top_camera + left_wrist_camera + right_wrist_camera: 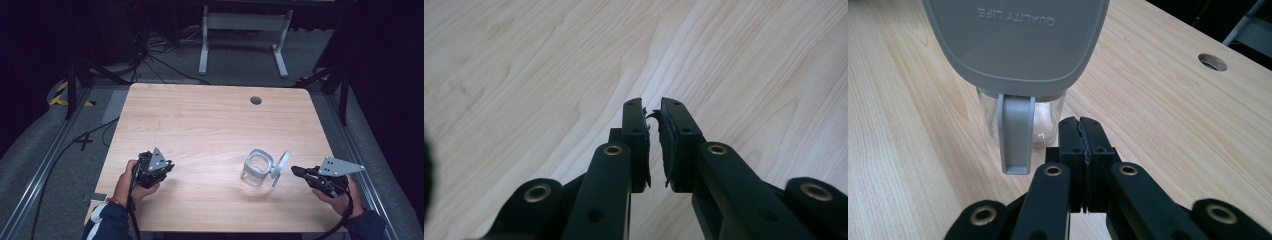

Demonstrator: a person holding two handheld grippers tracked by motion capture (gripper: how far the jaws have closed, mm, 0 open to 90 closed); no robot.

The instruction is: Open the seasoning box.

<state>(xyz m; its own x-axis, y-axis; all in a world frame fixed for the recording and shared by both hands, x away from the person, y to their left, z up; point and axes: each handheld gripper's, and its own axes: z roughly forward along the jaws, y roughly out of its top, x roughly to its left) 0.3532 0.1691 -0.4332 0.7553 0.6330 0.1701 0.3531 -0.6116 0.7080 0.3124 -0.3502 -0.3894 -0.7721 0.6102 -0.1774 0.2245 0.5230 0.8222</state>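
A clear glass jar [256, 171] stands on the wooden worktop [200, 125], with its grey lid [281, 168] swung up on the side toward the right tool [295, 170]. The right tool is just beside the lid, not touching it, and its jaws are pressed together on nothing. In the right gripper view the lid's latch [1016, 132] hangs down before the jar. The left tool [169, 166] is well apart from the jar, over bare wood; its jaws stand slightly parted and empty.
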